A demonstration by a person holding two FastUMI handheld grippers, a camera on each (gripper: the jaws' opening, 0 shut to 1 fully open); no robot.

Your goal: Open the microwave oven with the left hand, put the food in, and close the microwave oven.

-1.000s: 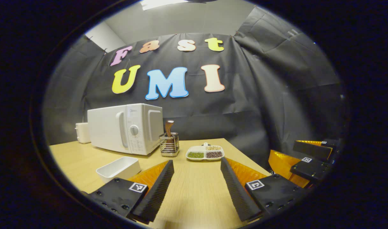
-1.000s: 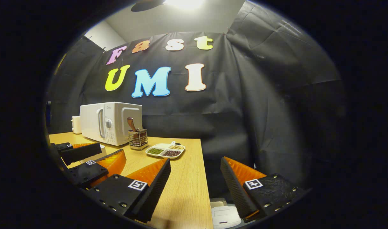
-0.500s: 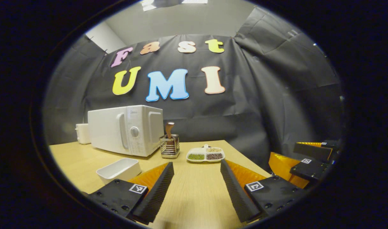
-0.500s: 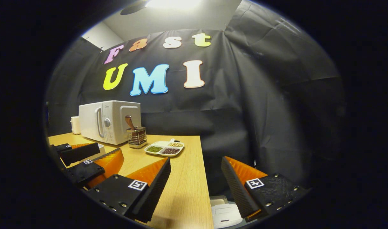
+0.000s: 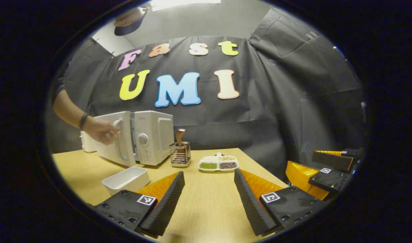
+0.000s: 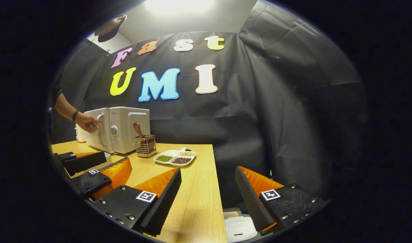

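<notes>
Meanwhile both grippers rest low with jaws spread and empty, left gripper (image 5: 209, 199) nearer the microwave (image 5: 138, 136) at left of frame, whose door a bare hand (image 5: 99, 130) pulls ajar.

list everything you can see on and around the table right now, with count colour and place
microwave oven: 1, white, back left of the table, door swung partly open
small appliance: 1, white, behind the microwave's left side
rectangular container: 1, white, on the table in front of the microwave
wire holder: 1, metal with a brown handle standing in it, right of the microwave
divided dish: 1, white, three compartments of green, dark and pale beans, right of the holder
table: 1, light wood
white object: 1, below the table edge, kind unclear
hand: 1, bare, dark wristband, on the microwave door handle
left gripper: 1, black and orange, open, low over the table
right gripper: 1, black and orange, open, at the table's right edge
</notes>
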